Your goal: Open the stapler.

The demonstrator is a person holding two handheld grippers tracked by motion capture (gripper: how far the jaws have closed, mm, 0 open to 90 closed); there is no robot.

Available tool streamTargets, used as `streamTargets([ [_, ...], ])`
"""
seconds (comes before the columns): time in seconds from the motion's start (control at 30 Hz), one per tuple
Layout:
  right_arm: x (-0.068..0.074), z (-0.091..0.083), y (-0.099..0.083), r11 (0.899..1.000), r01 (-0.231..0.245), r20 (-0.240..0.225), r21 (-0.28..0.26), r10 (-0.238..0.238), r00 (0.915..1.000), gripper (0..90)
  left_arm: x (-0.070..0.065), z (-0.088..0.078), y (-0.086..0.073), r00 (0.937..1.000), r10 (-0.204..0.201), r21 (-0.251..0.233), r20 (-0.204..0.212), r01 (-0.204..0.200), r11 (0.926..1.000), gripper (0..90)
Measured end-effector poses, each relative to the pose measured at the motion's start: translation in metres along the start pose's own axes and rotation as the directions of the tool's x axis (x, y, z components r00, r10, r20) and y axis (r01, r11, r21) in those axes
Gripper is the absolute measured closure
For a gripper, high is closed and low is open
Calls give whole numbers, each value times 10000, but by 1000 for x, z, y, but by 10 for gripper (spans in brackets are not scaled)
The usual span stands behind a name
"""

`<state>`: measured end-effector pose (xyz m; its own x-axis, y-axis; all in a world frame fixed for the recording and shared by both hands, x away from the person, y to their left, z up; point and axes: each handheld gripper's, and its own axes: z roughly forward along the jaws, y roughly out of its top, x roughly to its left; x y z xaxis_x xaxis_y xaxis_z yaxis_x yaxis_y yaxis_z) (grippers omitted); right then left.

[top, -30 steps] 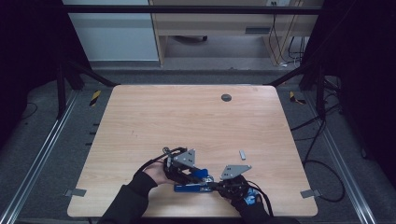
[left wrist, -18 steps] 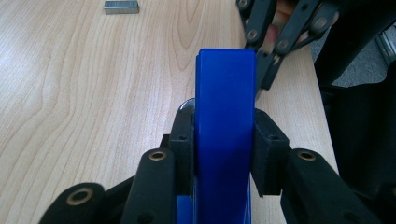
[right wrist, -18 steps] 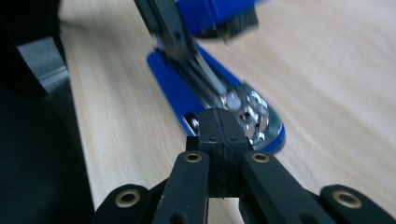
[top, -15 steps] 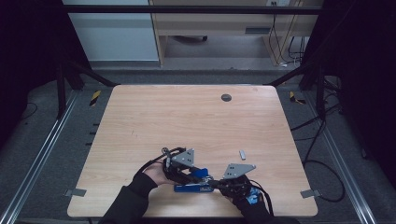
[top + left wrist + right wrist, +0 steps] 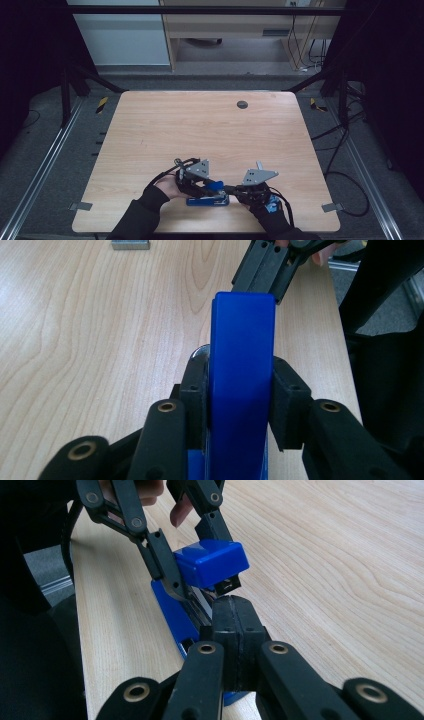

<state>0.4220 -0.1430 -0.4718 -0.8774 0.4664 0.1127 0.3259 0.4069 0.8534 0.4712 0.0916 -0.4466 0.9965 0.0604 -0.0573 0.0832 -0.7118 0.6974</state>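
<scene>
The blue stapler (image 5: 208,200) lies near the front edge of the table (image 5: 150,130), between the two grippers, with its base flat on the wood and its top arm (image 5: 211,564) lifted away from the base. In the left gripper view that arm rises straight up the middle, and the left gripper (image 5: 240,395) clamps it from both sides, pads pressing on its blue flanks; its jaws have just eased a little wider yet the arm sits tight between them. Just beyond the stapler's front end stands the right gripper (image 5: 233,625), jaws pressed together with nothing between them, its tip just beside the metal magazine (image 5: 200,602) under the raised arm; I cannot tell whether it touches. From above, the left gripper (image 5: 196,181) sits just left of the stapler and the right gripper (image 5: 235,190) just right of it. A small grey block (image 5: 130,244) lies farther up the table from the stapler, well apart, and a dark round grommet (image 5: 242,104) sits near the far edge
</scene>
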Motion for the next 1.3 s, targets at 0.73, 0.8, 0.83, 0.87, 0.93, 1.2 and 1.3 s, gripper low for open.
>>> streamTargets([
  [0.73, -1, 0, -1, 9998, -165, -160, 55, 166, 9997, 900, -22, -46, -15, 9489, -2048, -1738, -2400, 1655, 9708, 494],
  [0.8, -1, 0, -1, 9998, -180, -167, 47, 181, 9997, 900, -22, -46, -17, 9455, -2136, -1787, -2459, 1723, 9687, 500],
  [0.83, -1, 0, -1, 9998, -178, -161, 47, 179, 9997, 900, -23, -46, -19, 9353, -2354, -1906, -2643, 1886, 9634, 504],
  [0.87, -1, 0, -1, 9998, -179, -160, 53, 180, 9997, 900, -24, -46, -20, 9316, -2482, -2112, -2655, 1950, 9578, 510],
  [0.93, -1, 0, -1, 9998, -196, -171, 60, 197, 9997, 900, -26, -48, -22, 9222, -2724, -2576, -2745, 2024, 9448, 532],
  [1.2, 0, 1, -2, 9996, -237, -300, 125, 241, 9993, 900, -45, -55, -32, 8858, -3338, -3979, -3224, 1931, 8969, 585],
  [1.3, 1, 3, -1, 9996, -143, -331, 229, 150, 9993, 900, -53, -54, -38, 8724, -3495, -4125, -3416, 1949, 8899, 601],
])
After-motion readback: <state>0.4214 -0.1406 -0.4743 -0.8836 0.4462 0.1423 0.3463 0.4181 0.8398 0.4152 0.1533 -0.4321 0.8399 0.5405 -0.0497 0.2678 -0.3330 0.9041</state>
